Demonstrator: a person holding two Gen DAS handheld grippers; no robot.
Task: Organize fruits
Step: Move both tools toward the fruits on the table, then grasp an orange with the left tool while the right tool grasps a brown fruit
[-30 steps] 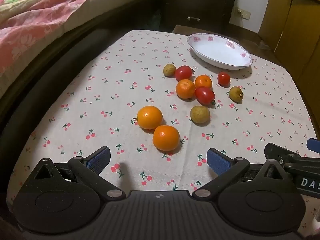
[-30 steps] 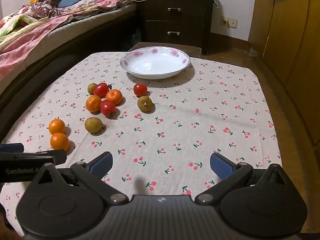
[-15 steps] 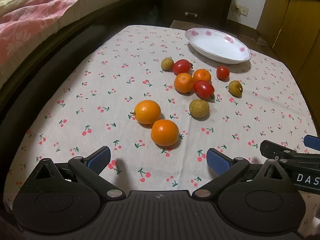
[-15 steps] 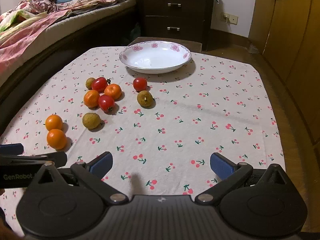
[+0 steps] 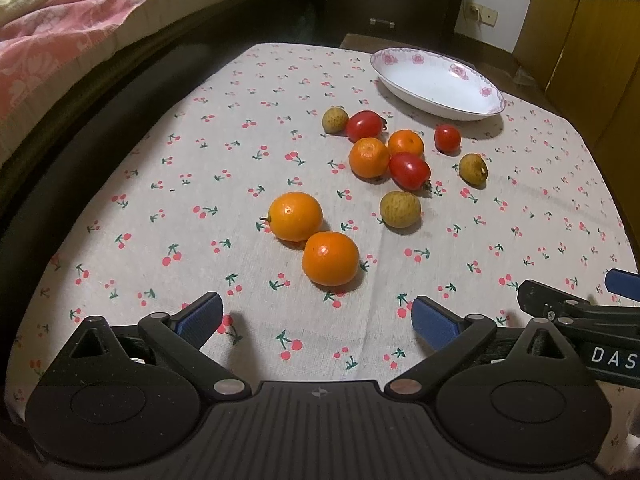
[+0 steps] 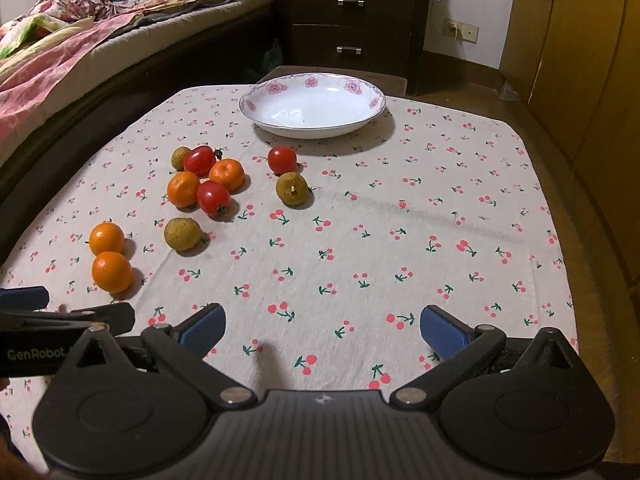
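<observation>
Several fruits lie on a cherry-print tablecloth (image 5: 160, 208). Two oranges sit nearest my left gripper: one (image 5: 330, 258) just ahead of it and one (image 5: 295, 216) behind that; they also show in the right wrist view (image 6: 111, 271) (image 6: 106, 238). Farther back are smaller oranges (image 5: 369, 157), red tomatoes (image 5: 409, 170), and brownish-green round fruits (image 5: 400, 209). An empty white bowl (image 5: 438, 82) with pink flowers stands at the far edge, also in the right wrist view (image 6: 312, 104). My left gripper (image 5: 318, 316) is open and empty. My right gripper (image 6: 322, 326) is open and empty over bare cloth.
A bed with a pink blanket (image 5: 60, 28) runs along the left. A dark drawer chest (image 6: 352, 28) stands behind the table. Wooden cabinets (image 6: 580, 60) are at the right. The other gripper's body shows at the right edge of the left wrist view (image 5: 580, 312).
Both grippers have moved slightly forward and lower toward the table; the fruits appear a little nearer. Both grippers stay open. No fruit has moved.
</observation>
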